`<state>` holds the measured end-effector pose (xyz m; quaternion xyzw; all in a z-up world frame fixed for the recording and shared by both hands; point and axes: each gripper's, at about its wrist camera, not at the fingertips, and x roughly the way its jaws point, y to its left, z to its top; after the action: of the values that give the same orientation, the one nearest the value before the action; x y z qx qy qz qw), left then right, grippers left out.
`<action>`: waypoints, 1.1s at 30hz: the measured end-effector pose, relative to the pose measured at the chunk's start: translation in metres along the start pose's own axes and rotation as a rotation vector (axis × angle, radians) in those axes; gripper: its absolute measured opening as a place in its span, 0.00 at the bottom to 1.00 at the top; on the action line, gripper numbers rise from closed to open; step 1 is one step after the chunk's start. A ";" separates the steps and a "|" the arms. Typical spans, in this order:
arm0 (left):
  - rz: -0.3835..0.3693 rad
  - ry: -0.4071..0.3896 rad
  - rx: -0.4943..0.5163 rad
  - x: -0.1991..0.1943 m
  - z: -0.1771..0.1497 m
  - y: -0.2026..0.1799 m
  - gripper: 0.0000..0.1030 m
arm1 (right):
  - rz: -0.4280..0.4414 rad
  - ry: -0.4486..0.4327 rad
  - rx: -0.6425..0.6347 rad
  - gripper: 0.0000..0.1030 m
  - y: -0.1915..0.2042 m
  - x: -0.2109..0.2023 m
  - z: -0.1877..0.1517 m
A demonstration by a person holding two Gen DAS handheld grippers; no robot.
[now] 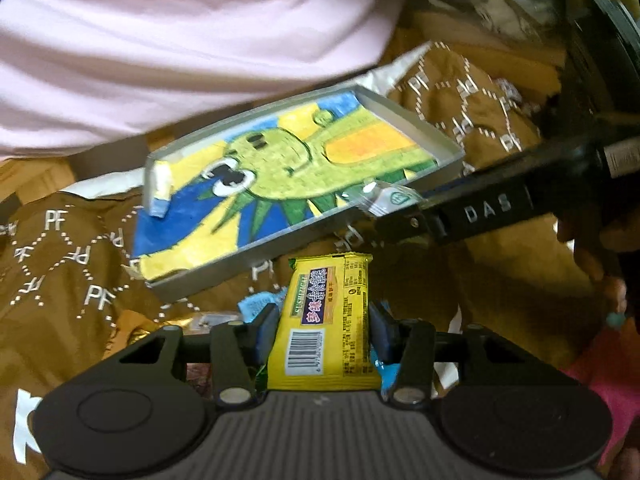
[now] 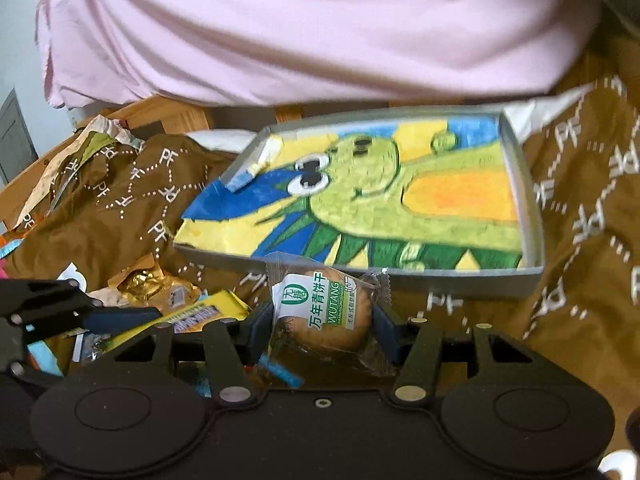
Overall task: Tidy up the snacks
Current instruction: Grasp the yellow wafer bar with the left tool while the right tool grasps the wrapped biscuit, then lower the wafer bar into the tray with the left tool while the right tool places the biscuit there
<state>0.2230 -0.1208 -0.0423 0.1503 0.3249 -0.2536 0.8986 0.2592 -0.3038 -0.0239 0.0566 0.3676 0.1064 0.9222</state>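
— Tongs first, please: what do they hold?

— Left tongs (image 1: 324,330) are clenched on a yellow snack packet (image 1: 326,322); the packet stands upright between the two blue pads, with its barcode at the near end. Right tongs (image 2: 322,324) are clenched on a clear-wrapped biscuit (image 2: 326,316), a round brown one with a green and white label.

— And where is the tray?

— The grey tray (image 2: 532,216) lies just beyond both tongs, on a brown cloth (image 2: 592,208) printed with white letters. Its bottom is covered by a coloured drawing of a green creature (image 2: 368,184) on yellow and blue. The tray is tilted, and the near left corner looks open or folded down. I see no snack lying inside it.

— How near is the biscuit to it?

— In the right wrist view the top of the wrapper overlaps the near wall of the tray. In the left wrist view the right tongs come from the right side, and the wrapper is at the near right edge of the tray (image 1: 448,142). I cannot tell if it touches.

— Other snacks?

— Yes, on the left of the right wrist view a gold-wrapped sweet (image 2: 148,284) lies on the cloth, and some blue wrappers (image 1: 256,304) lie under the left tongs. A person in a pink shirt (image 2: 312,28) is at the far side.
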 end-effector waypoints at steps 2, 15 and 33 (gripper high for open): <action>0.019 -0.038 -0.022 -0.006 0.002 0.002 0.50 | -0.011 -0.035 -0.022 0.55 0.002 -0.004 0.001; 0.152 -0.263 -0.181 0.004 0.042 0.039 0.50 | -0.132 -0.234 -0.026 0.55 -0.008 0.003 0.020; 0.160 -0.154 -0.322 0.122 0.102 0.046 0.50 | -0.221 -0.190 -0.015 0.55 -0.037 0.044 0.030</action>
<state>0.3810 -0.1709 -0.0421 0.0102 0.2787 -0.1369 0.9505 0.3171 -0.3299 -0.0383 0.0186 0.2817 0.0010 0.9593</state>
